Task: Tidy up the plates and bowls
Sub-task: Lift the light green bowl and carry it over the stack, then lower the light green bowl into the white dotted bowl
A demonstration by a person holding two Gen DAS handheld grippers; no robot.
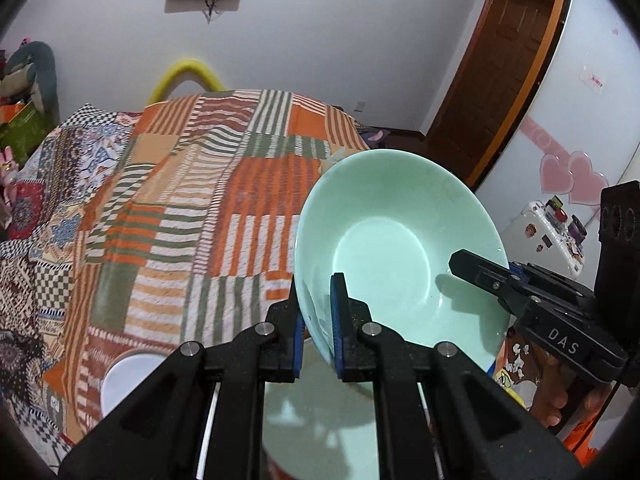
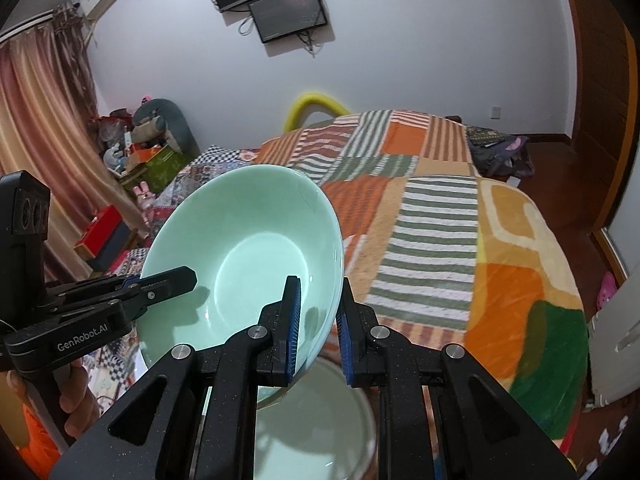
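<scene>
A pale green bowl (image 1: pixel 384 240) is held tilted in the air above the bed by both grippers. My left gripper (image 1: pixel 318 328) is shut on its near left rim. My right gripper (image 2: pixel 318 328) is shut on the opposite rim, and it shows in the left wrist view (image 1: pixel 480 276) at the bowl's right edge. In the right wrist view the bowl (image 2: pixel 248 256) fills the middle, with the left gripper (image 2: pixel 168 284) clamped on its left rim. A second pale dish (image 2: pixel 320 420) lies right under the held bowl. A white bowl (image 1: pixel 128 380) sits on the blanket at lower left.
A bed with an orange, green and white striped patchwork blanket (image 1: pixel 208 208) fills the scene. A white cabinet with stickers (image 1: pixel 548 236) stands to the right, and a brown door (image 1: pixel 508 56) behind. Boxes and clutter (image 2: pixel 132 160) lie beside the bed by the curtain.
</scene>
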